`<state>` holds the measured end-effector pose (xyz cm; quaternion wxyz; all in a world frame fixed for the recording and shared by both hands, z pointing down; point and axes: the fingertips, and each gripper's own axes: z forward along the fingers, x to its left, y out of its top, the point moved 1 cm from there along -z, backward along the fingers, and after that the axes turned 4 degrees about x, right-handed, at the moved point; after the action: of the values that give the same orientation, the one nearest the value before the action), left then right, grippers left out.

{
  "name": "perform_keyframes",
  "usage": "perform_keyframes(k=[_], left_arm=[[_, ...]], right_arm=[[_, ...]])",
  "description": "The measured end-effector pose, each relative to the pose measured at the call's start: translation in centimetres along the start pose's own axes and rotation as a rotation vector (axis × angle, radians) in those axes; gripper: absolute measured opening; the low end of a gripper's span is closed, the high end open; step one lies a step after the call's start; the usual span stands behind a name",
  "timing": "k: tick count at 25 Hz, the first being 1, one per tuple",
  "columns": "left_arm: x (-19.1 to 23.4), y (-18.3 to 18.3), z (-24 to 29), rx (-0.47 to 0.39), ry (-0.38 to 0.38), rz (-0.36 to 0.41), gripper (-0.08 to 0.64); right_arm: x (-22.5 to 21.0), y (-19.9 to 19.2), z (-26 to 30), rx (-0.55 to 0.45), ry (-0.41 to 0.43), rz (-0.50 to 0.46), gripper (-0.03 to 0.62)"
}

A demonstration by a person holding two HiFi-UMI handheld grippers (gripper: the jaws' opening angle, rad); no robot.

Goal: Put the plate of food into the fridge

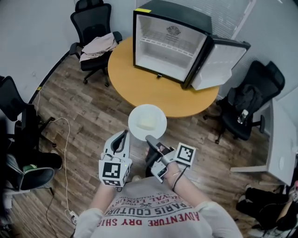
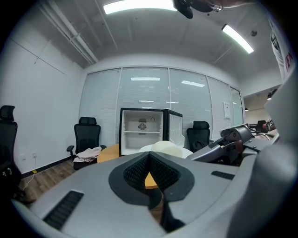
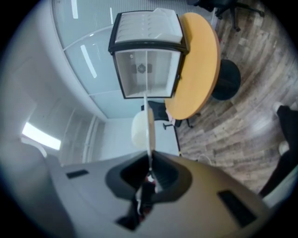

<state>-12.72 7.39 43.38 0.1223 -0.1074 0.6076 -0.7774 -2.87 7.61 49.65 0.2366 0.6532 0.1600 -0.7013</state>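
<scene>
Fridge beyond plate in right claw

The person's shirt carries upside-down print reading "PARIS COUTURE", "ADVENTURE" and "DRY". A round emblem inside the fridge is too small to read.

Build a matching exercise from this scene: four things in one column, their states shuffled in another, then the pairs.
Things:
1. plate
2. fridge
3. left gripper
4. chair

States:
A. door swung open
B. fingers shut, holding nothing
C. clamped at its rim by the right gripper
D. draped with clothing

Pairs: 1-C, 2-A, 3-B, 4-D
</scene>
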Motion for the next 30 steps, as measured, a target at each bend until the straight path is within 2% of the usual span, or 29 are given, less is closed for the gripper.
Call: perform_keyframes(k=[8, 13, 22, 30], left_arm=[[1.0, 3.3, 10.2, -0.029, 0.065, -0.016, 0.023], [0.8, 4.6, 15.4, -0.036, 0.079, -0.018, 0.025], [2.1, 6.1, 23.2, -0.034, 0.021, -0.016, 0.023], [6.6, 9.0, 30.6, -0.047, -0.111, 0.028, 0.023]], right_arm=[[2.1, 10.4, 3.9, 0.071, 0.008, -0.042, 0.037], [2.9, 15.5, 5.1, 0.089, 0.017, -0.047, 0.037], [3.3, 22.3, 8.0, 0.026, 0.02, -0.023, 0.037], [5.4, 27.3, 13.5, -0.111, 0.056, -0.018, 0.037]])
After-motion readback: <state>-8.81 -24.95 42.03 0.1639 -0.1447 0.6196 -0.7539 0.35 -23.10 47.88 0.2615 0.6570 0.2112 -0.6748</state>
